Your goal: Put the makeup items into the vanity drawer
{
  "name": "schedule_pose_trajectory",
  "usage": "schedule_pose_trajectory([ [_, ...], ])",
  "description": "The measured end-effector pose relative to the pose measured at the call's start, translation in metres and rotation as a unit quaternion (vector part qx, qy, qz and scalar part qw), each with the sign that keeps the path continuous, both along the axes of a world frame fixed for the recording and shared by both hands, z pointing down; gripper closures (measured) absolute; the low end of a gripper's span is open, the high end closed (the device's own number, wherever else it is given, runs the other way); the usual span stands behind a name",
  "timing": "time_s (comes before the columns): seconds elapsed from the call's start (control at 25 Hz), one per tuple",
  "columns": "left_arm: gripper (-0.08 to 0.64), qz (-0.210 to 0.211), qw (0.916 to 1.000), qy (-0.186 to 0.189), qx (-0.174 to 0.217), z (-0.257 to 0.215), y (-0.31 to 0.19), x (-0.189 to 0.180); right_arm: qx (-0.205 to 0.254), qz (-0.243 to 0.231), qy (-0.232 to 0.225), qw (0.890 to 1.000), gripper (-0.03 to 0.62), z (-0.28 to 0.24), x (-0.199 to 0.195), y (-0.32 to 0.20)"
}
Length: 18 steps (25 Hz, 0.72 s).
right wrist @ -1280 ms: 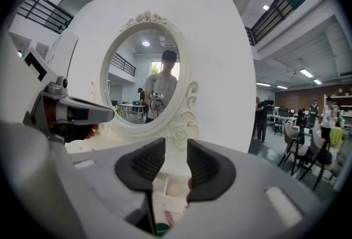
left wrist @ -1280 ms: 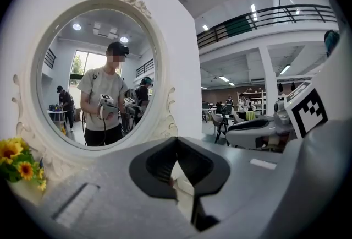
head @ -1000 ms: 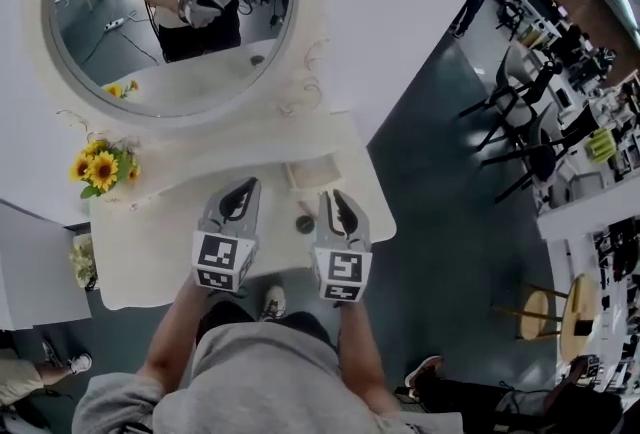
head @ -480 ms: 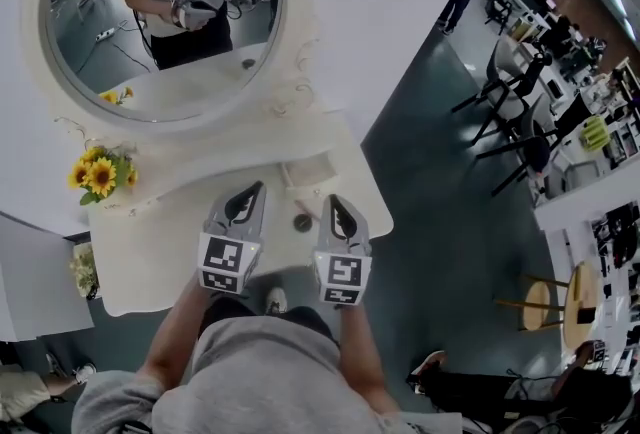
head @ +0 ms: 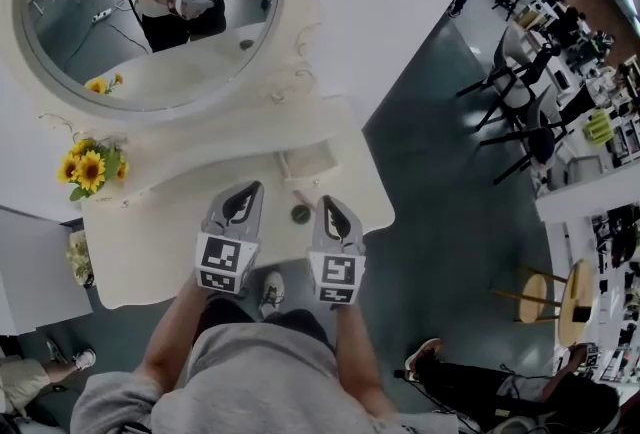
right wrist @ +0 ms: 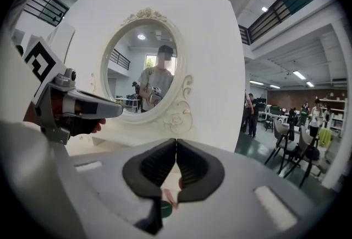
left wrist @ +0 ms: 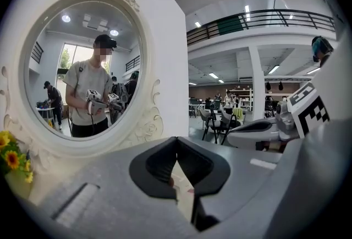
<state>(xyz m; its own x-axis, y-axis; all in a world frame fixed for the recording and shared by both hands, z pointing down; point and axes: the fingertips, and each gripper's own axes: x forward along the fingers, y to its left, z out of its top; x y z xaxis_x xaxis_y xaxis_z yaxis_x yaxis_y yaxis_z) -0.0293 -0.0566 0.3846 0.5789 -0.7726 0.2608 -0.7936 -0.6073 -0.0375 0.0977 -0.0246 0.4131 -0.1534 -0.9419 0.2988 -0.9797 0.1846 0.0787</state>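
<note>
A: Open hall with a dark floor, chairs off to the right. From the head view, looking down on a white vanity top (head: 150, 252) with an oval mirror (head: 150, 12) at the far left and sunflowers (head: 90, 167) at the left end.

B: Any sign of the makeup?

A: Yes. Looks like a dark round compact (head: 300, 213) between the two gripper noses, with a slim pink stick (head: 298, 195) just beyond it. Both lying on the top, just short of the small open drawer (head: 307, 162) at the far edge. Not yet in it.

B: And the jaws?

A: Left gripper (head: 254, 186) and right gripper (head: 325, 198) side by side. Both pinched together, carrying nothing.

B: Moving to the left gripper view?

A: Shut tip to tip (left wrist: 176, 139) and empty. Only slivers of pink low through the gap. Mirror to the left, right gripper (left wrist: 234, 132) off to the right.

B: Right gripper view?

A: Closed as well (right wrist: 176, 141), on nothing. Round compact (right wrist: 161, 208), greenish here, and pink stick (right wrist: 168, 197) just under the jaws, a little left. Left gripper (right wrist: 118, 112) alongside at the left.

B: How to handle them?

A: Probably light, hard and smooth, both of them. Best to open up first, then take the compact across its width, on opposite edges. Likely slippery at the rim. Better to grip the stick at mid-length, across the barrel, since apt to roll. Might crack or pop open under a hard squeeze, so close gently.
</note>
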Motion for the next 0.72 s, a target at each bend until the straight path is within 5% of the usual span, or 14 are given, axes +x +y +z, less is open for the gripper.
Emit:
schedule_pose_trajectory([
  [0.72,0.549,-0.018,0.9918,-0.033,-0.122,0.127,0.015,-0.007,-0.116,-0.017,-0.024,0.993,0.586,0.128,-0.011,0.012],
])
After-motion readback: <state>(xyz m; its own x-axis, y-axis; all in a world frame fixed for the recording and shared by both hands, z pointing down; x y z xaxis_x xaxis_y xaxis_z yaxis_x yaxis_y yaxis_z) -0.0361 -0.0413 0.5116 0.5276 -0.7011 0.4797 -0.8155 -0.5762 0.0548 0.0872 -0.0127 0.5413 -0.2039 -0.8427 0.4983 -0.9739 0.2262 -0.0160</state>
